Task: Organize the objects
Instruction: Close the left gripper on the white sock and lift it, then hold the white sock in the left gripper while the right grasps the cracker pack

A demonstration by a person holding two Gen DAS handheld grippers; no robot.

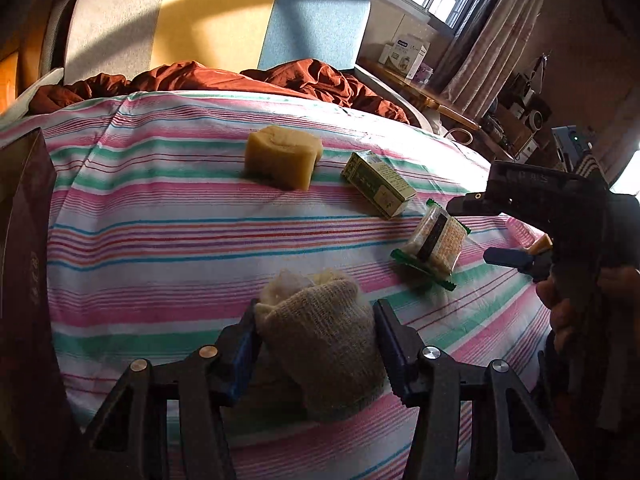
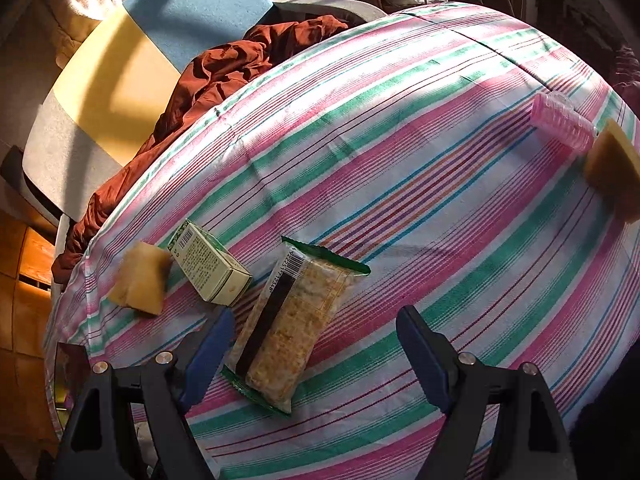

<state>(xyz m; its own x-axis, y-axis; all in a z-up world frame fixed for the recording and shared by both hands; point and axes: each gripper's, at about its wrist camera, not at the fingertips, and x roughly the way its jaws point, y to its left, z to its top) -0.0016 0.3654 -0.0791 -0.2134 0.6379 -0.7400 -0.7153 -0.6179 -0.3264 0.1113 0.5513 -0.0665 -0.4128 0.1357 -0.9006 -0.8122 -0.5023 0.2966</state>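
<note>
At the far left of your left wrist view a dark maroon box [image 1: 24,264] stands at the edge of the striped cloth [image 1: 160,248]. Low in the middle, your left gripper [image 1: 316,344] has the beige knitted bundle [image 1: 320,340] between its blue pads [image 1: 244,344]; the left pad lies against the knit and the right pad sits at its edge, so you are pinching it. Beyond it, a tan block [image 1: 284,158] sits on the cloth, then to its right a green-and-cream carton [image 1: 378,188] lying on its side, then the cracker packet [image 1: 434,244] nearer the right edge. At the far right your other tool comes in, held in your hand [image 1: 568,308]. In the right wrist view, a tan block [image 2: 140,278] lies at the left beside the carton [image 2: 208,266], which it seems to touch. The cracker packet [image 2: 288,328] lies slantwise just ahead of your right gripper [image 2: 316,344], close by the left pad and well clear of the right; the jaws are spread wide and hold nothing. Far to the right, a pink ribbed cylinder [image 2: 562,122] rests beside another tan block [image 2: 614,170].
</note>
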